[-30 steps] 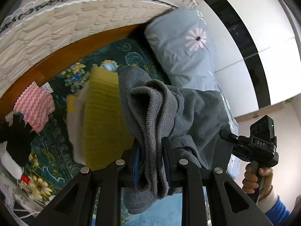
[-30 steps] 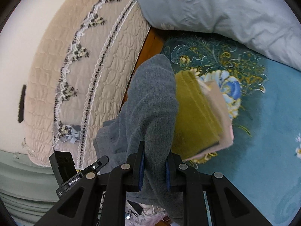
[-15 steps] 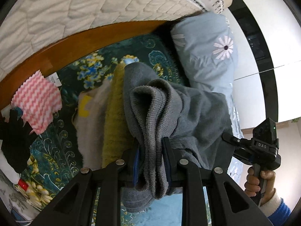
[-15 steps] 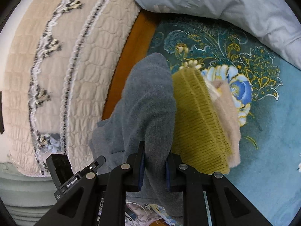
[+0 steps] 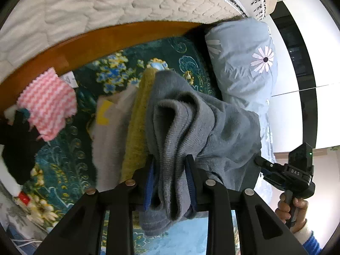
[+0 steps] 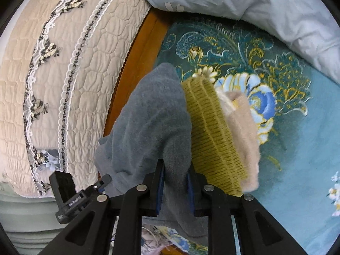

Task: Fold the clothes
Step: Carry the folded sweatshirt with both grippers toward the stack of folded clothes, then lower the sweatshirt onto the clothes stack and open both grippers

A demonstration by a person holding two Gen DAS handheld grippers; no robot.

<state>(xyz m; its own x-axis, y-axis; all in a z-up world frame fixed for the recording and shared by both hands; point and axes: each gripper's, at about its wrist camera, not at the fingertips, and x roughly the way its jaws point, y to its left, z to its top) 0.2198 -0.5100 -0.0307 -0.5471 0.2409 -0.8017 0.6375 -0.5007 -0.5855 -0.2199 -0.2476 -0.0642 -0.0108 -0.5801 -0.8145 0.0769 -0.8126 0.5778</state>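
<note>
Left wrist view: the left gripper (image 5: 170,178) has just eased wider but its fingers still clasp the grey garment (image 5: 191,123), lying against the yellow knit (image 5: 138,131) at nine o'clock. The right gripper (image 6: 175,182) grips the same garment's other end

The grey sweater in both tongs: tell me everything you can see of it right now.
The grey sweater is a soft, fuzzy knit, folded into thick bunched layers with ribbed edges showing. It hangs between the left tongs and the right tongs; the left jaws have just eased open slightly, cloth between them. Its body droops against the olive-yellow ribbed knit stacked on a cream fleece garment, above the teal floral bedspread.
</note>
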